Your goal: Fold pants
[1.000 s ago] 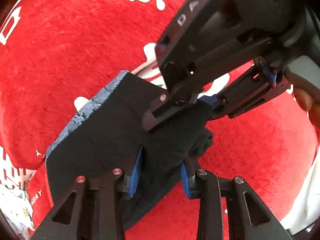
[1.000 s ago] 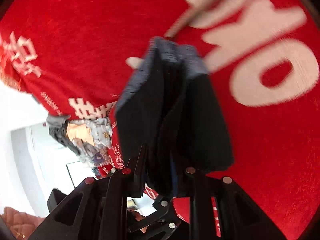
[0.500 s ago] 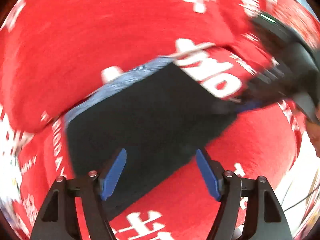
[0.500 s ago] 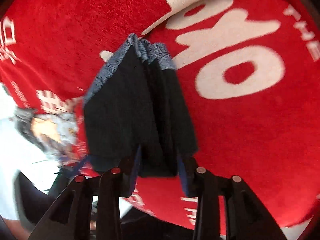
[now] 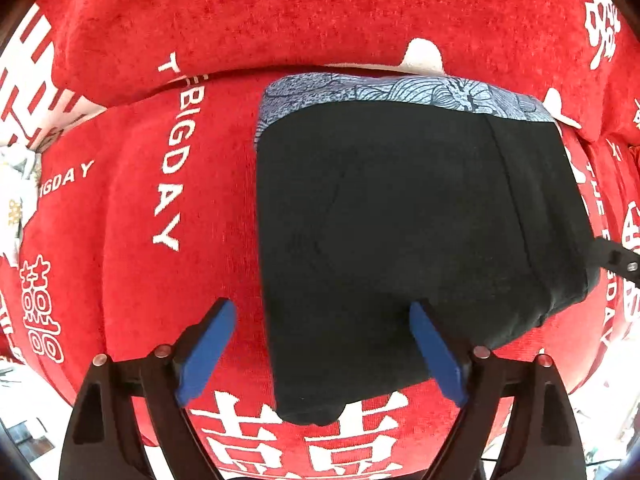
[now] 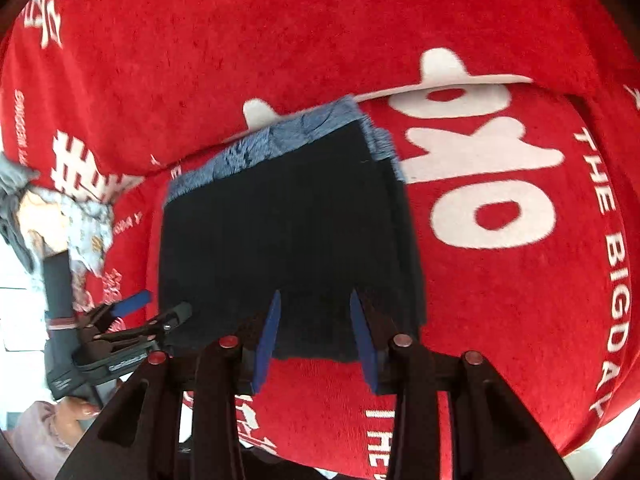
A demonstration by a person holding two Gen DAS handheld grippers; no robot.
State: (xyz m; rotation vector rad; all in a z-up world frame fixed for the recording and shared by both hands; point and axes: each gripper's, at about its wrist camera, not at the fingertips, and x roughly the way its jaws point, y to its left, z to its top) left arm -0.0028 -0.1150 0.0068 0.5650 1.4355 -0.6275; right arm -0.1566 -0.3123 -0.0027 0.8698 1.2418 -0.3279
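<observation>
Nearest me, my left gripper hangs wide open, gripping nothing, its blue pads straddling the near edge of the pants. My right gripper is parted too, pads either side of the bundle's near hem, not pinching as far as I can tell. The pants lie as a compact black stack on the red blanket, grey patterned waistband at the far side. I'd judge the fold finished. Next calls for backing both grippers clear, or a light press flat. No containers anywhere in view.
</observation>
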